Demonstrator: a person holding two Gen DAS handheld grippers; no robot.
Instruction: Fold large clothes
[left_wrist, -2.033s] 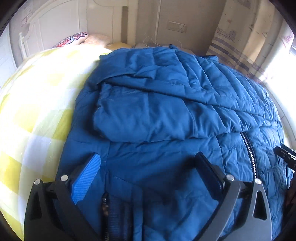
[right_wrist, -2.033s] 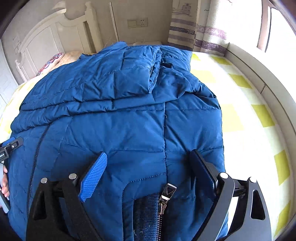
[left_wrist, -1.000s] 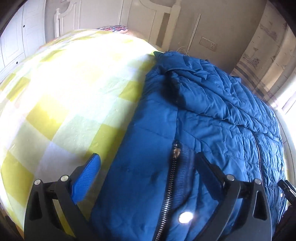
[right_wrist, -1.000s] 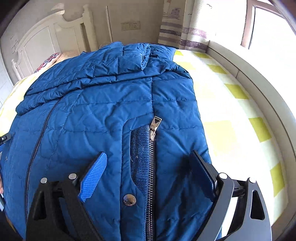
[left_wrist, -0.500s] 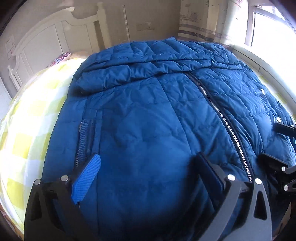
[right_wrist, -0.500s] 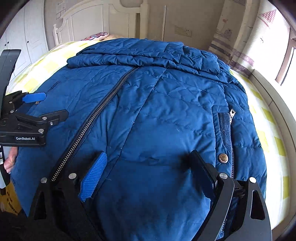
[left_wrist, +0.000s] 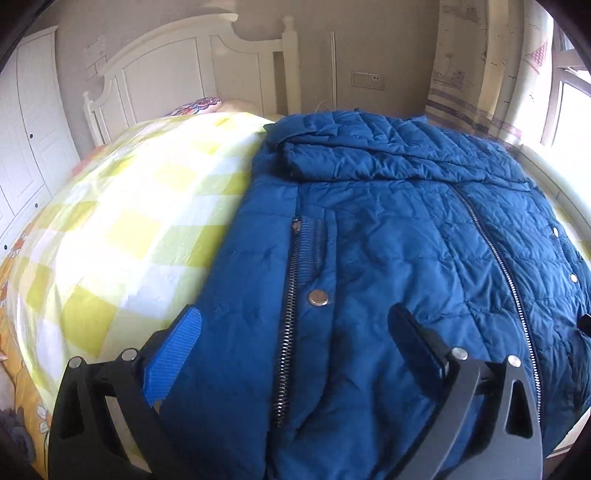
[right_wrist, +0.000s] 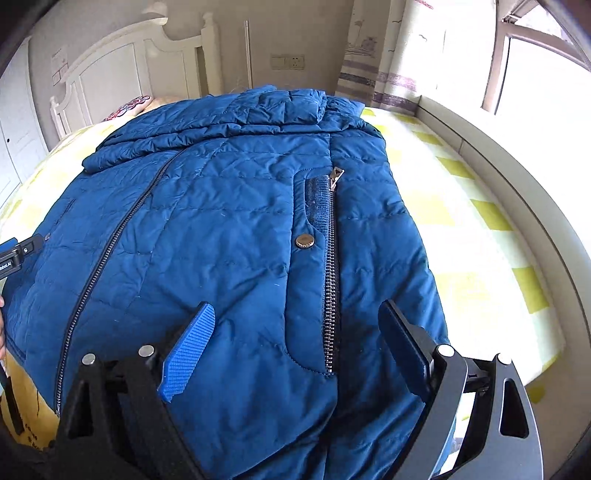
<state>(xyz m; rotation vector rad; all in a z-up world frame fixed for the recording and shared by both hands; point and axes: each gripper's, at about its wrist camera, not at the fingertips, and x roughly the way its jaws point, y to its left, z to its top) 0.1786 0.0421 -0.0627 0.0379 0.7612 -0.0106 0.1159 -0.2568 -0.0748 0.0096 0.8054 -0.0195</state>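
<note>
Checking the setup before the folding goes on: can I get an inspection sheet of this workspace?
Surface: bed under a yellow-and-white checked cover.
Job's things: blue quilted jacket lying front up, main zip closed, sleeves folded across the top.
Clutter: patterned pillow by the headboard.
Grippers: left gripper and right gripper both open over the jacket's hem, holding nothing.
Cables: thin wire near the wall, partly hidden.
Surroundings: white headboard, wall socket, curtain, window.
</note>
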